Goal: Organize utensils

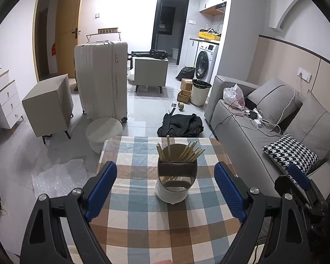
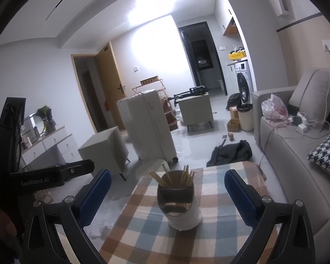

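Observation:
A white utensil holder (image 1: 175,184) stands upright on the checkered tablecloth (image 1: 143,226). Several wooden chopsticks (image 1: 187,153) stand in its rear compartment, tips up; a few more show inside through the front opening. My left gripper (image 1: 166,189) is open and empty, its blue pads on either side of the holder and apart from it. In the right wrist view the same holder (image 2: 180,206) with chopsticks (image 2: 178,178) sits between the pads of my right gripper (image 2: 168,194), which is open and empty. The right gripper also shows at the right edge of the left view (image 1: 301,180).
The table is small; its far edge (image 1: 160,138) lies just behind the holder. A grey sofa (image 1: 264,136) with a houndstooth cushion (image 1: 290,151) is to the right. A white stool (image 1: 104,132), black bag (image 1: 180,125), suitcase (image 1: 101,77) and bubble wrap (image 1: 59,178) are on the floor.

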